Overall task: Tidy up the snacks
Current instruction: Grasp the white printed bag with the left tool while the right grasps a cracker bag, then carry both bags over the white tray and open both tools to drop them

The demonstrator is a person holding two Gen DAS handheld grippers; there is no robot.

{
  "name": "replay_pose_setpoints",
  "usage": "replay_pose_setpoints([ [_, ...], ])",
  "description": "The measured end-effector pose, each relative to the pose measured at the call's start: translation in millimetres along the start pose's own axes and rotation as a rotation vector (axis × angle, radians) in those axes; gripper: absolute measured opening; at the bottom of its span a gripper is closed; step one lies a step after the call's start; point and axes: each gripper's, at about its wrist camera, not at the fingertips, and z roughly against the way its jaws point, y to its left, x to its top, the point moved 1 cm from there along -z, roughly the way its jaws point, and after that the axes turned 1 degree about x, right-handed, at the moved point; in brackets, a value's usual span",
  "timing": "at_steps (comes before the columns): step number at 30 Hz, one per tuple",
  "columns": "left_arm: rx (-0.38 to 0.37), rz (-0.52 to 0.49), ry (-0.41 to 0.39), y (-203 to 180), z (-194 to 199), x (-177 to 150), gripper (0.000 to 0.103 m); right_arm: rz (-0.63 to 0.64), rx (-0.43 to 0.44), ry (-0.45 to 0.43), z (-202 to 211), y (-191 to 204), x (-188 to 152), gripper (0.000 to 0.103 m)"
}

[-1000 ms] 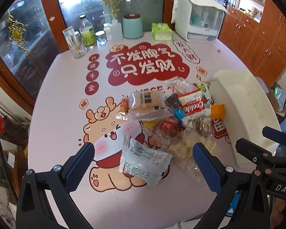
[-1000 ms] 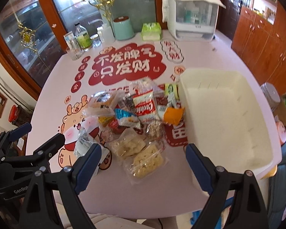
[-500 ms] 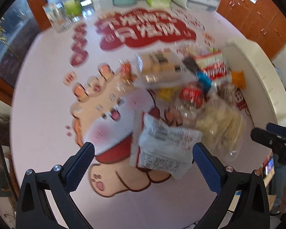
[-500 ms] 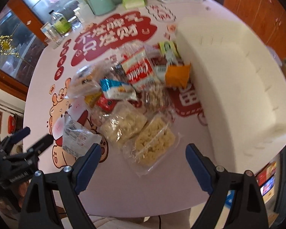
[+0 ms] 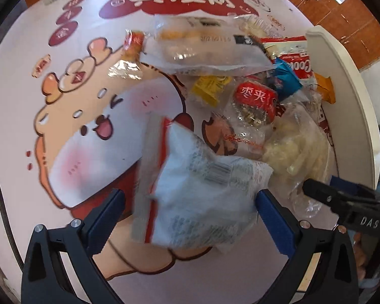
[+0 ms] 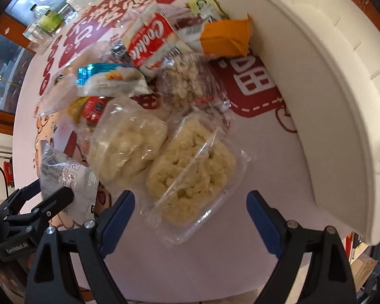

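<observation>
Left wrist view: the left tongs (image 5: 190, 205) gape wide around a white printed packet (image 5: 202, 197) on the bench (image 5: 63, 152), not gripping it. Right wrist view: the right tongs (image 6: 190, 210) spread wide over a clear bag of pale puffs (image 6: 192, 177), beside the white bin (image 6: 329, 88).

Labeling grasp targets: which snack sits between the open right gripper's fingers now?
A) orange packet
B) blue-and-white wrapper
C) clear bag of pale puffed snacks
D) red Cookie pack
C: in the right wrist view the clear bag of pale puffed snacks lies between the fingers of the open right gripper, while the other snacks sit farther back in the pile.
</observation>
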Motion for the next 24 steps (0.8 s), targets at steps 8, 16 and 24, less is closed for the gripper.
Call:
replay_pose_setpoints([
  [8, 0.102, -0.067, -0.029, -23, -10, -6, 0.08, 0.027, 0.004, -0.022, -7, 8, 0, 0.056],
  [16, 0.13, -0.062, -0.069, -38, 15, -13, 0.046, 0.069, 0.036, -0.042, 1, 5, -3, 0.054],
  [24, 0.129, -0.107, -0.198, -74, 84, -3, 0.046, 0.202, 0.097, -0.176, 60, 4, -13, 0.053],
])
